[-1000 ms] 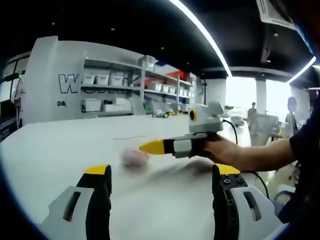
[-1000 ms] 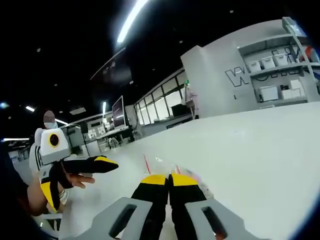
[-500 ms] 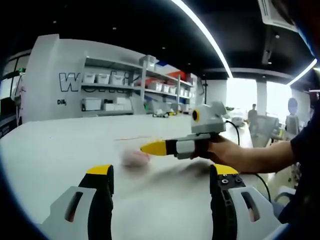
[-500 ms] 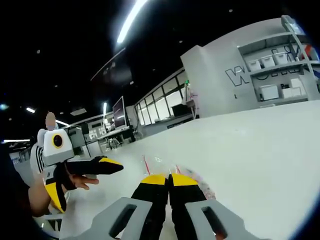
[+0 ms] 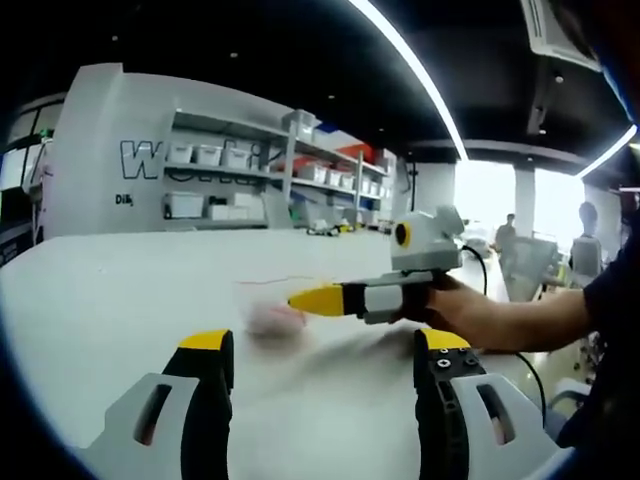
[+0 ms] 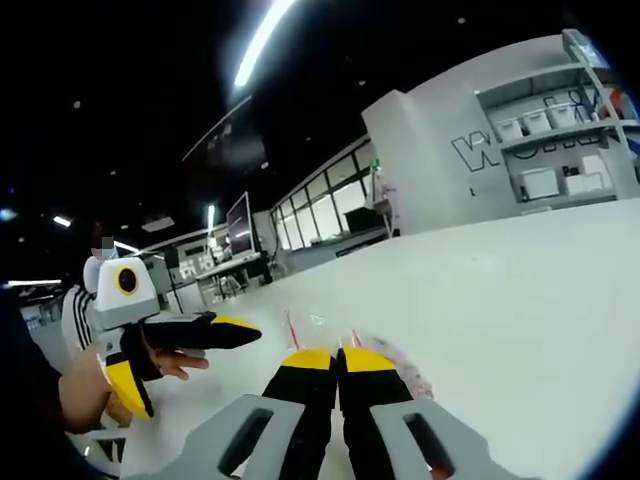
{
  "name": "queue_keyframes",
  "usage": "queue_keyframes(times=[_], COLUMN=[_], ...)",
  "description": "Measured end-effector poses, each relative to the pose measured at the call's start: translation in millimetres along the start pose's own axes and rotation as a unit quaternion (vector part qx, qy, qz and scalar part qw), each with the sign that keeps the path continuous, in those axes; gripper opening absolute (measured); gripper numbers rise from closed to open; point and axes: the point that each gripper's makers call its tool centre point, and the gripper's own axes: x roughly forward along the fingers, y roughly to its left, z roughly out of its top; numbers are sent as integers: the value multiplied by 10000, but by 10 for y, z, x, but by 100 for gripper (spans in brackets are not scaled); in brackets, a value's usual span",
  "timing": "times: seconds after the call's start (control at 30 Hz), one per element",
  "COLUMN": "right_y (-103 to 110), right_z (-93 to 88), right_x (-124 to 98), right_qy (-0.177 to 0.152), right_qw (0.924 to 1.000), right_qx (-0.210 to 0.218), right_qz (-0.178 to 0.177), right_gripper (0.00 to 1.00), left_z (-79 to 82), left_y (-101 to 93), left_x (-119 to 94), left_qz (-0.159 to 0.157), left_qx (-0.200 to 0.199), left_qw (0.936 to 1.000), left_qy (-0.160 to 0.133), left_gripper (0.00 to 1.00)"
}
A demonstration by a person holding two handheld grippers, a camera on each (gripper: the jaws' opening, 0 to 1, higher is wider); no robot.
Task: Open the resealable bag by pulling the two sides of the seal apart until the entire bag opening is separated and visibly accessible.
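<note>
- The bag lies flat on the white tabletop, ahead of my left gripper and just beyond the nose of the right one. In the right gripper view it peeks out just past my closed tips.
- It is clear and thin, with a pinkish blur of contents and a fine red line that I take for the seal. It is too soft in both views to say whether any of the seal has parted.
- My right gripper has its jaws pressed together. They sit at the bag's near edge, and I judge they pinch one side of the seal, though I cannot see the film between them.
- My left gripper is wide open and holds nothing, well short of the bag.
- As I judge it, the step in hand is bringing the left jaws to the opposite lip. To do it well, I should come in low, catch only one layer near the middle of the seal, close firmly, then pull the two grippers straight apart.
- Grabbing both layers would just drag the bag across the tabletop.
- Beyond are shelves with white bins, and people by the far windows.
</note>
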Motion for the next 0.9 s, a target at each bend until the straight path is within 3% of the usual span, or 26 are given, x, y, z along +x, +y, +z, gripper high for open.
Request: queue_keyframes(times=[0.47,0.9], right_y=[5,-11], right_z=[2,4], right_x=[-7,-1], right_qy=[-34,-46], right_qw=[10000,9999], right_qx=[62,103], right_qz=[19,21], right_gripper=[0,0], left_z=[43,20], left_y=[106,96], left_x=[105,182], left_qz=[-8,-85], left_qx=[-206,-301], left_qw=[9997,9995], left_qy=[-130,-72], left_gripper=[66,61])
